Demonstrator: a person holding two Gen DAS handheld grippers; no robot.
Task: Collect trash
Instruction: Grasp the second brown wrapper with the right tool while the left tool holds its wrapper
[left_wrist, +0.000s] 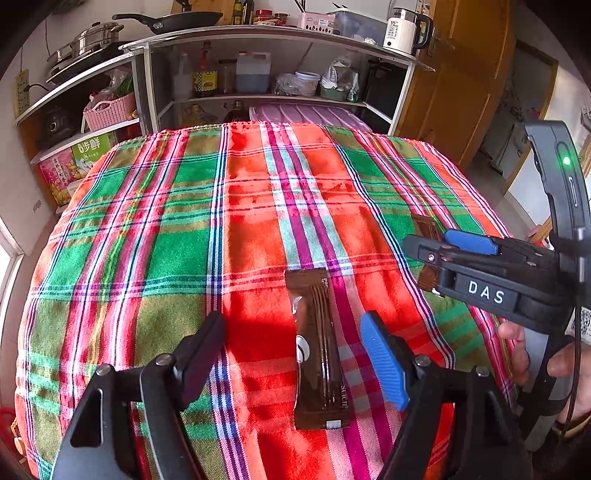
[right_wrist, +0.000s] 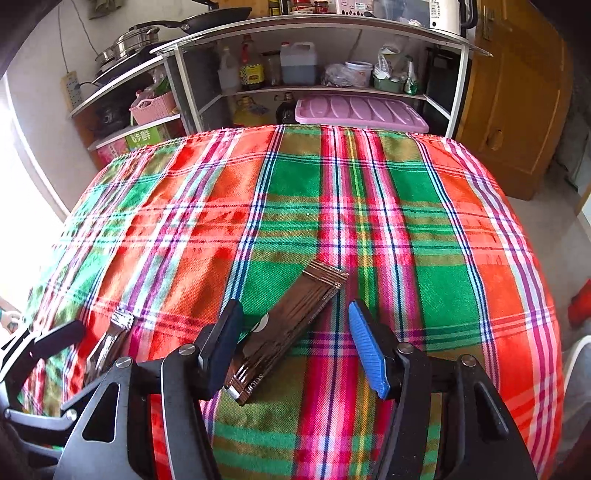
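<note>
Plaid tablecloth (left_wrist: 184, 236) fills both frames, left gripper (left_wrist: 293, 356) at bottom centre of its view with jaws apart astride one brown snack wrapper (left_wrist: 319, 354), right gripper (right_wrist: 293, 349) likewise apart over a second brown wrapper (right_wrist: 291, 328) lying diagonally, neither wrapper clamped.

The far half of the plaid tablecloth (right_wrist: 369, 206) lies bare, with shelves (right_wrist: 314, 88) crowding its far edge.

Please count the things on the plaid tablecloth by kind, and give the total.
Brown snack wrappers: 2, one between the left claw's fingers, one between the right claw's
Total: 2
</note>
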